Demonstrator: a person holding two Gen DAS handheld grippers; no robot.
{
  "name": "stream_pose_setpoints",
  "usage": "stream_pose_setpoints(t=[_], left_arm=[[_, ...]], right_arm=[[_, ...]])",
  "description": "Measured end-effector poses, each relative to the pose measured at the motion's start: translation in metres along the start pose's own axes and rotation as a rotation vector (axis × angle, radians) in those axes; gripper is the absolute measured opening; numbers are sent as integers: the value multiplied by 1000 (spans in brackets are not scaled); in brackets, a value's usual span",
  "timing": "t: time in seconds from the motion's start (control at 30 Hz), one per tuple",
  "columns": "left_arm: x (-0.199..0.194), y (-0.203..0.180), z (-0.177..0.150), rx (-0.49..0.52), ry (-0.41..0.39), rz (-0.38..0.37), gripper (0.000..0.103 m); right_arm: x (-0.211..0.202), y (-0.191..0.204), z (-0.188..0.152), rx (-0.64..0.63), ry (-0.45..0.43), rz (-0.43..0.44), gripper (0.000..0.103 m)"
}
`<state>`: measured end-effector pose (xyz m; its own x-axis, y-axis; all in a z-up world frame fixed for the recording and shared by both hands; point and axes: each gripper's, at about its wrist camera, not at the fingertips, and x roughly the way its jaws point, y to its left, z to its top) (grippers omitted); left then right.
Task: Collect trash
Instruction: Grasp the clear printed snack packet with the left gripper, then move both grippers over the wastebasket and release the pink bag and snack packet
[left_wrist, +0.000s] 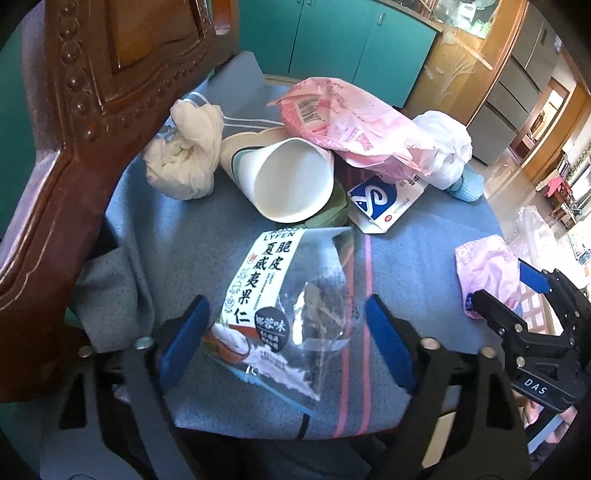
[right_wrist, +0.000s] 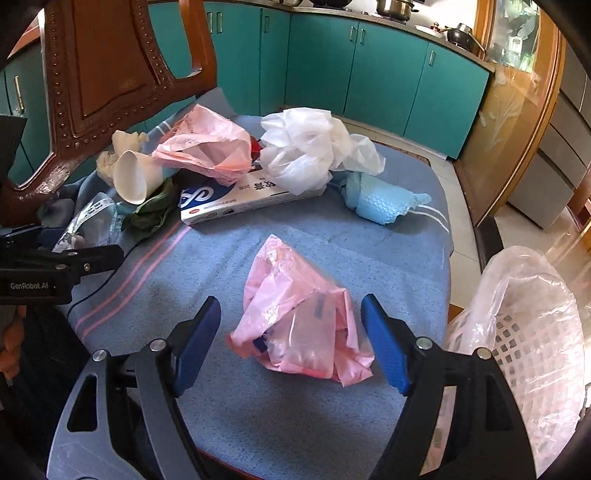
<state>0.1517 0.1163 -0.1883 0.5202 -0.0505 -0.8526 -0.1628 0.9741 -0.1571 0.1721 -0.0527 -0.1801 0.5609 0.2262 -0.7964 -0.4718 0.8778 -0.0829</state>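
A clear snack wrapper (left_wrist: 284, 317) with a white label lies flat on the blue towel (left_wrist: 192, 236) that covers the chair seat. My left gripper (left_wrist: 286, 317) stands open around it, a blue pad on each side and neither pressing on it. A crumpled small pink plastic bag (right_wrist: 295, 325) lies nearer the seat's front. My right gripper (right_wrist: 291, 314) straddles that bag, open, with a gap at both pads. In the right wrist view the left gripper (right_wrist: 74, 245) shows at the far left beside the wrapper (right_wrist: 92, 218).
Farther back on the seat lie a tipped paper cup (left_wrist: 291, 177), a white wad (left_wrist: 184, 155), a bigger pink bag (right_wrist: 207, 144), a white plastic bag (right_wrist: 314, 147), a blue-and-white box (right_wrist: 236, 199) and light blue foam wrap (right_wrist: 384, 203). The wooden chair back (left_wrist: 92, 110) rises left. A bag-lined basket (right_wrist: 524, 317) stands right.
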Motion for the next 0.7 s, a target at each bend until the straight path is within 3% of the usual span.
stream_pose_setpoints(t=[0.1, 0.3, 0.7], left_arm=[[-3, 3, -3, 2, -4, -5, 74], [-11, 1, -7, 7, -23, 1, 63], [-60, -4, -17, 20, -127, 51, 57]], right_arm=[[-2, 2, 0, -4, -1, 25, 64], [-8, 5, -1, 0, -15, 56, 58], [-38, -7, 0, 25, -82, 39, 58]])
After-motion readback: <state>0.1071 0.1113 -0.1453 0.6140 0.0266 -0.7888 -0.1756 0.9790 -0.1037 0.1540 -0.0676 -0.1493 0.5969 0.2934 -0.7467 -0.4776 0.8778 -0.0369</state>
